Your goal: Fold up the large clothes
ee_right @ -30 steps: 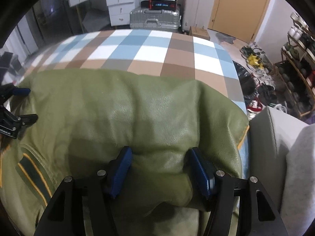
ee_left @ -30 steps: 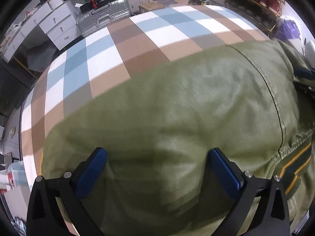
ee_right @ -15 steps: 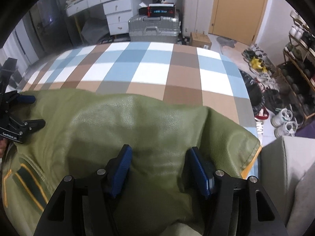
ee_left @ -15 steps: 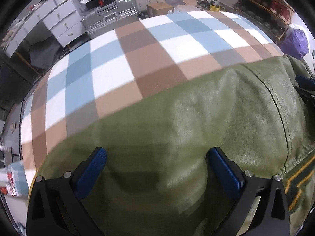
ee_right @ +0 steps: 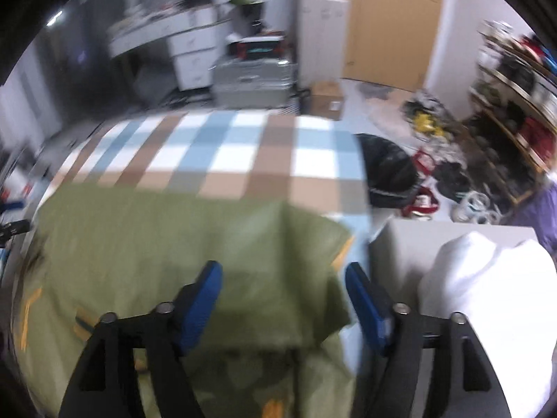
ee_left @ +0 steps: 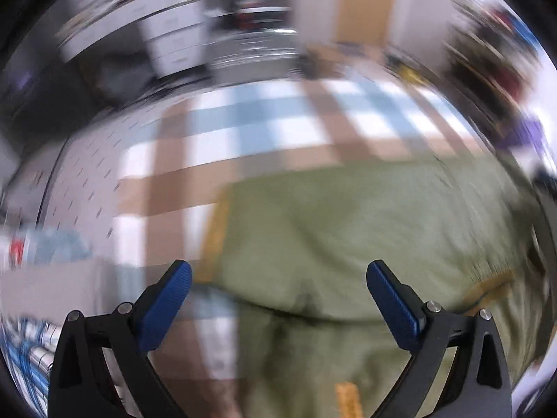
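My right gripper (ee_right: pixel 283 308) is opening, empty, above the olive-green leather jacket (ee_right: pixel 174 244) on the blue-brown checked tablecloth (ee_right: pixel 226 146). My left gripper (ee_left: pixel 278 299) gapes empty. The jacket's long axis runs nine-to-three, its folded edge at my twelve, my right nearer.

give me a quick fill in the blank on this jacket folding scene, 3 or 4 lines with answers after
1. The jacket lying on the checked blanket is ____ in colour.
2. The blanket's squares are white, brown and ____.
3. The pads of the right claw are ____ in colour.
4. The left claw has its jaws spread wide and holds ____.

Missing words: green; blue; blue; nothing
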